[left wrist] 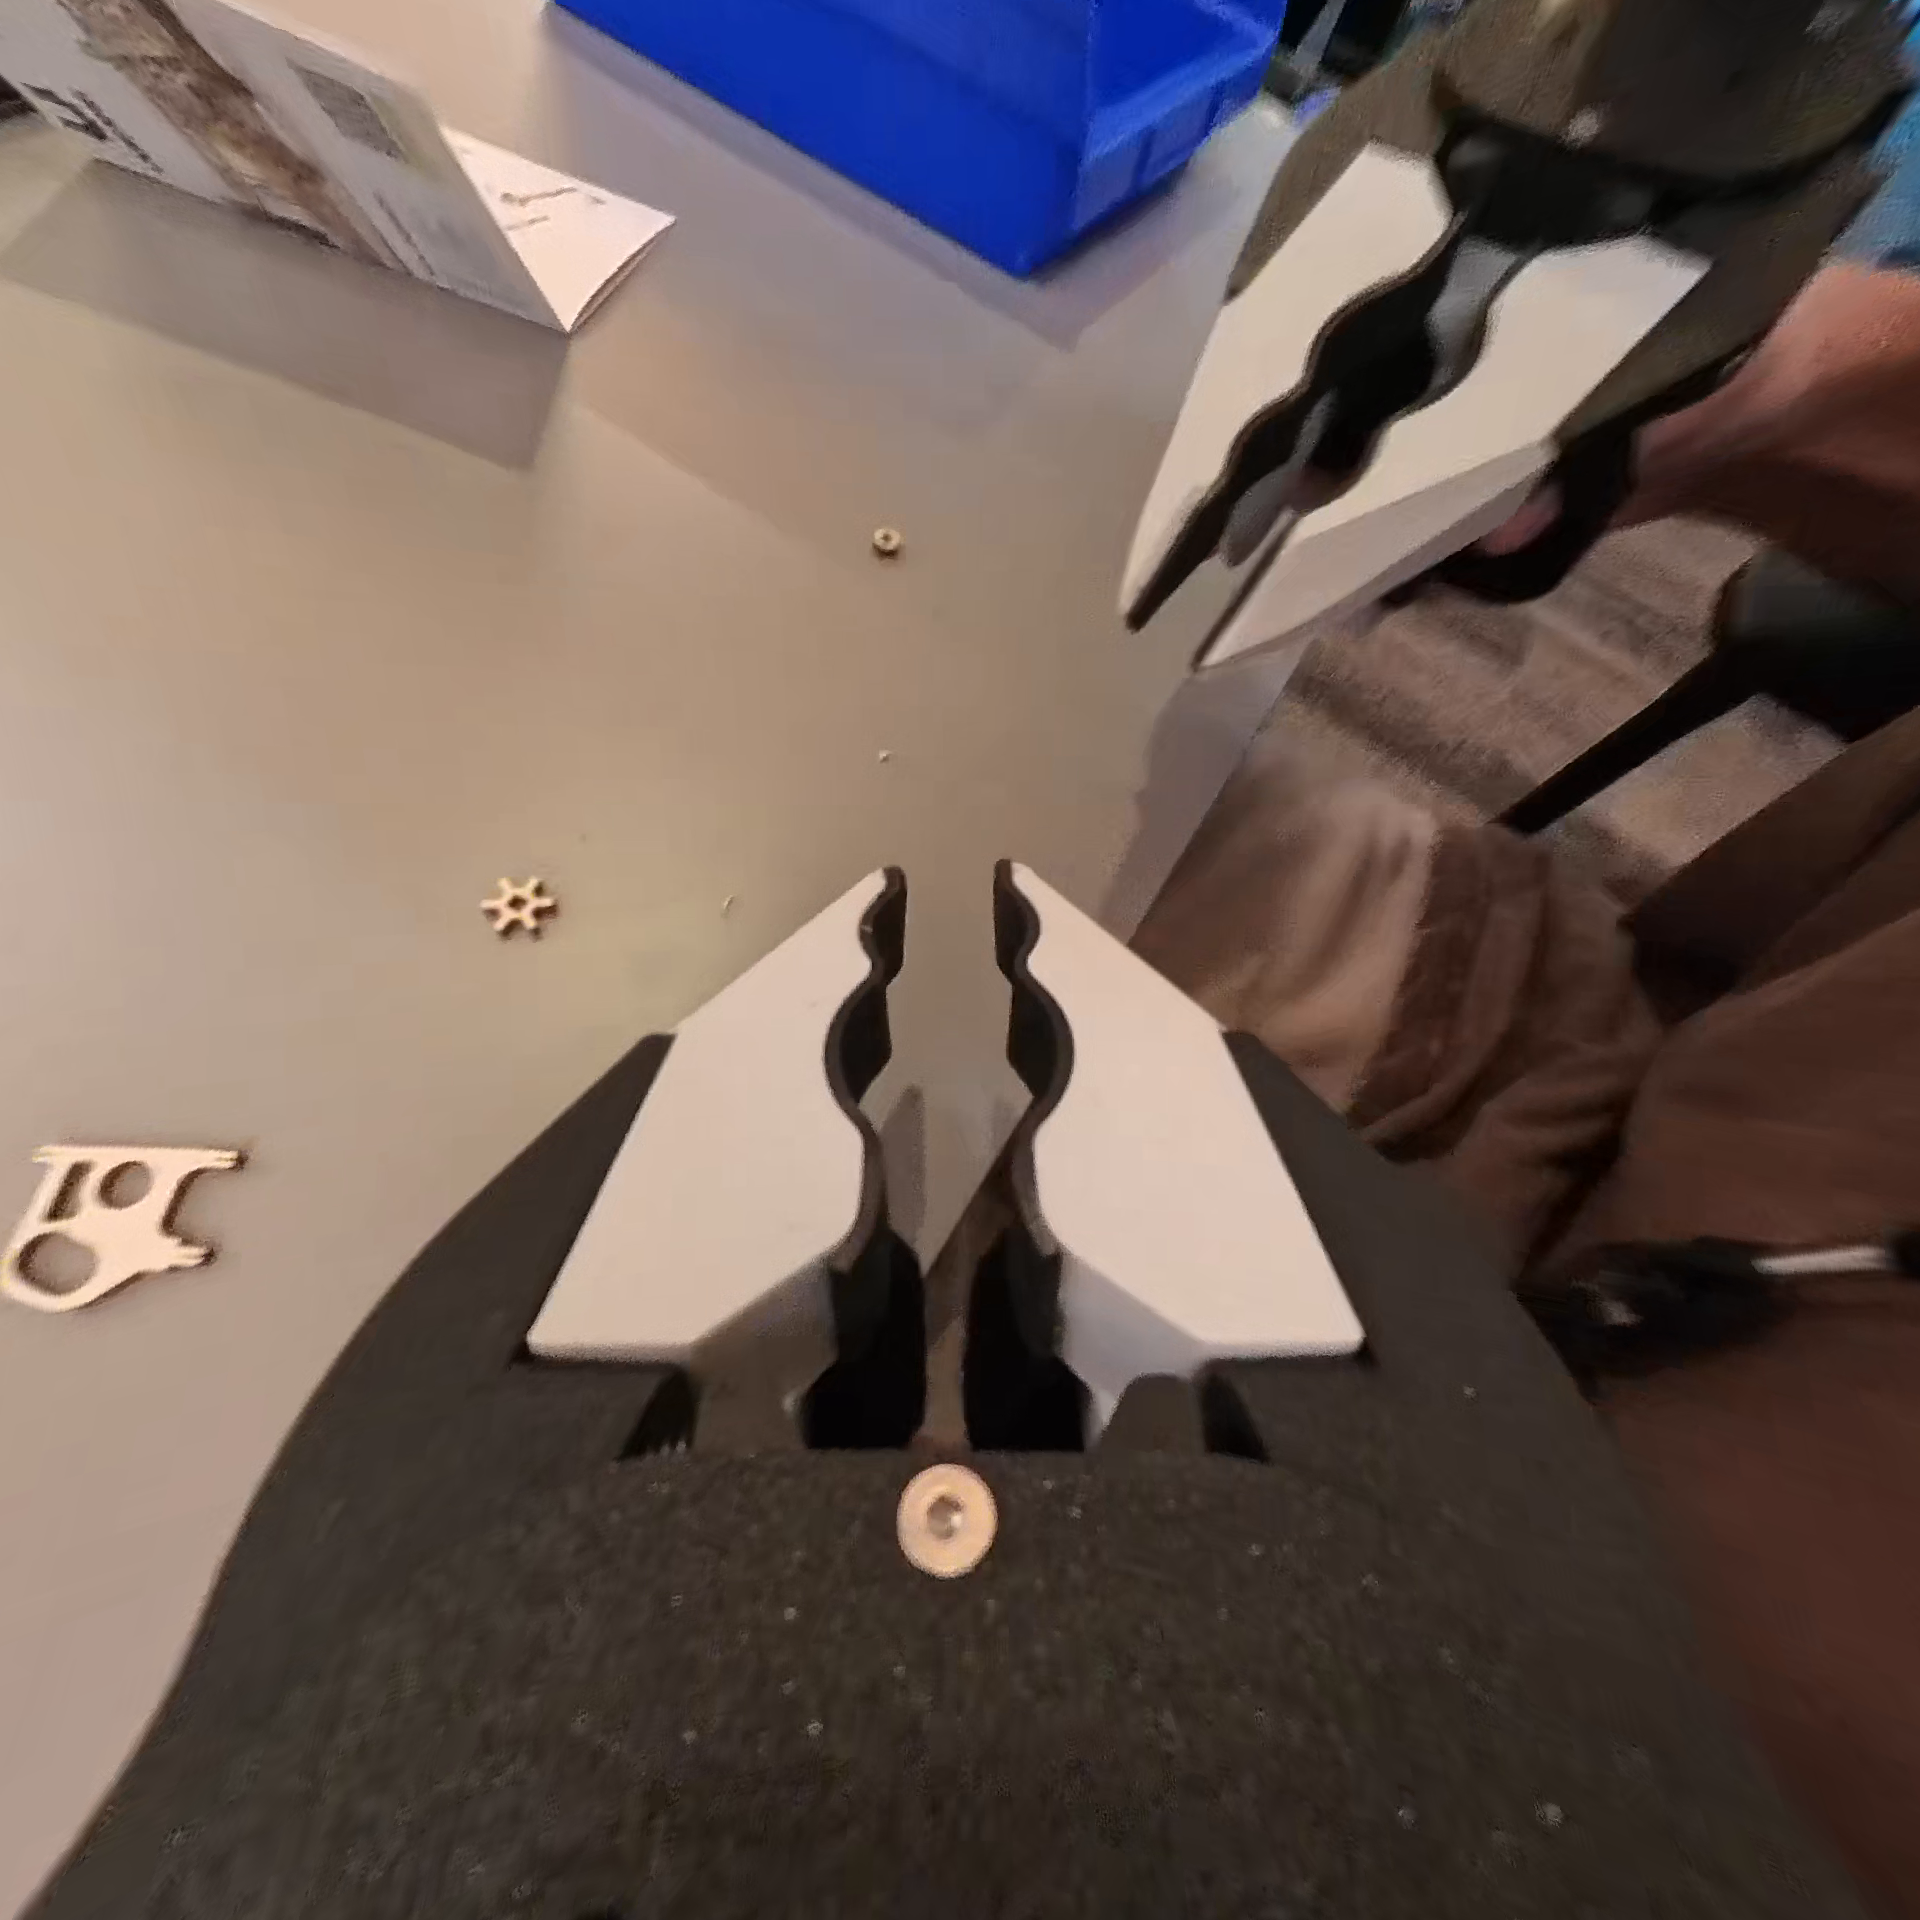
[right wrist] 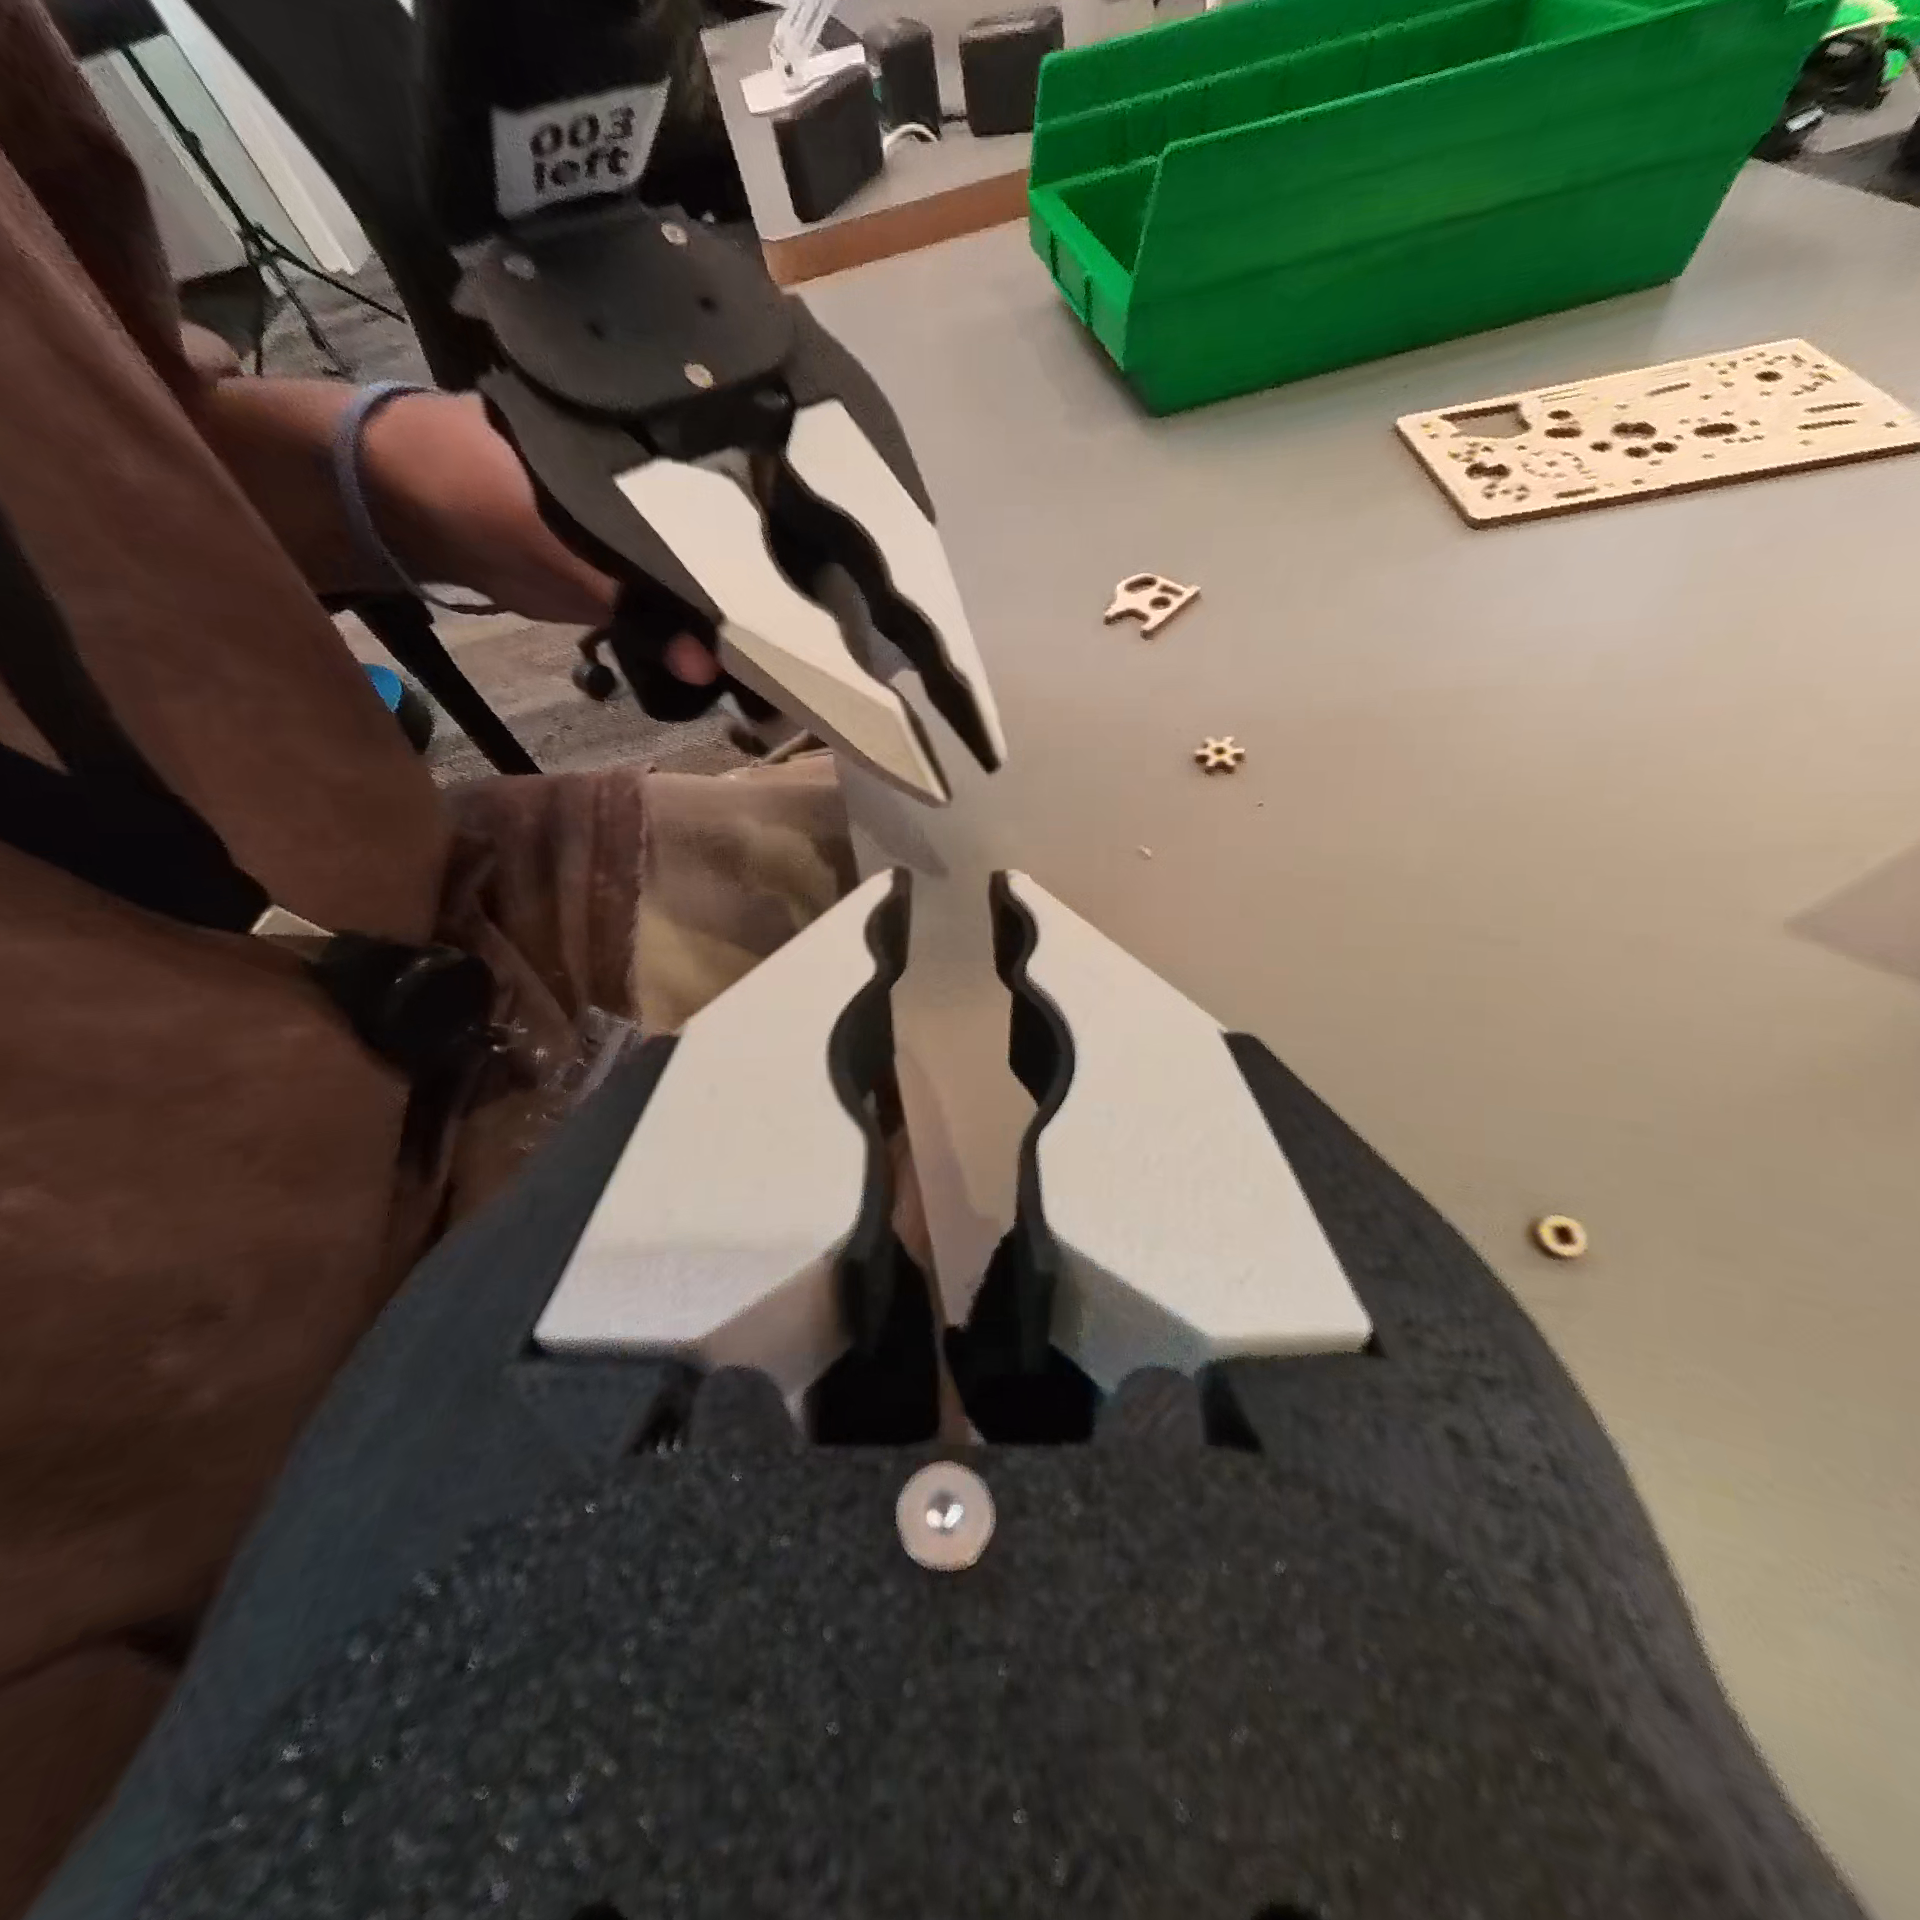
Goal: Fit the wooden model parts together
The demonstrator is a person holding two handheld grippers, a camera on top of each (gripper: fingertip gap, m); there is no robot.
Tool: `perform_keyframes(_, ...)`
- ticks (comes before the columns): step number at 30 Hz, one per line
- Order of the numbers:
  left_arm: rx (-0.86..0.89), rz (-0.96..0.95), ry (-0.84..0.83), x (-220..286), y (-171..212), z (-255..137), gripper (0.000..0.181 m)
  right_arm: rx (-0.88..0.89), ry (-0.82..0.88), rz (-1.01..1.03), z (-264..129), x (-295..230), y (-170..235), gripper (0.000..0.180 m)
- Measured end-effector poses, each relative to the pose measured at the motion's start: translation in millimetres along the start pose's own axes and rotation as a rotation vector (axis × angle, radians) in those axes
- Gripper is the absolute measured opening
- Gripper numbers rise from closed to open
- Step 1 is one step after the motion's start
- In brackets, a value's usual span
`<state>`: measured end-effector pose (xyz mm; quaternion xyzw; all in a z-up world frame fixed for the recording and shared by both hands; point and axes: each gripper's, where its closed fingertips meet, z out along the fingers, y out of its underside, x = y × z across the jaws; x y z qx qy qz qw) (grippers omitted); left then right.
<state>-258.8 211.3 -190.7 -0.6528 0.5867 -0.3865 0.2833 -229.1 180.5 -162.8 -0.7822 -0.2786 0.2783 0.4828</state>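
Three loose wooden parts lie on the grey table (left wrist: pixel 312 727): a flat body piece with round holes (left wrist: pixel 109 1226) (right wrist: pixel 1150 603), a small gear (left wrist: pixel 520 907) (right wrist: pixel 1219 755) and a small ring (left wrist: pixel 885 540) (right wrist: pixel 1561 1236). My left gripper (left wrist: pixel 948 878) (right wrist: pixel 966 784) is open by a narrow gap and empty, held above the table's near edge. My right gripper (right wrist: pixel 951 883) (left wrist: pixel 1169 639) is also open by a narrow gap and empty. The two grippers point at each other, tips close but apart. Neither touches a part.
A punched-out wooden sheet (right wrist: pixel 1652 431) lies in front of a green bin (right wrist: pixel 1351 208). A blue bin (left wrist: pixel 935 114) and a folded booklet (left wrist: pixel 312 156) stand at the far side. The table edge (left wrist: pixel 1195 810) runs beside the person's brown-clothed lap (left wrist: pixel 1507 1039). The tips of one gripper are about 6 cm away from the tips of the other.
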Motion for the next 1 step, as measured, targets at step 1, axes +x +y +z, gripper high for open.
perform_keyframes(1,-0.035,0.038,-0.036,-3.8,6.4,1.1,0.015,-0.004,-0.001,0.003,0.4,-3.0,2.1,0.016)
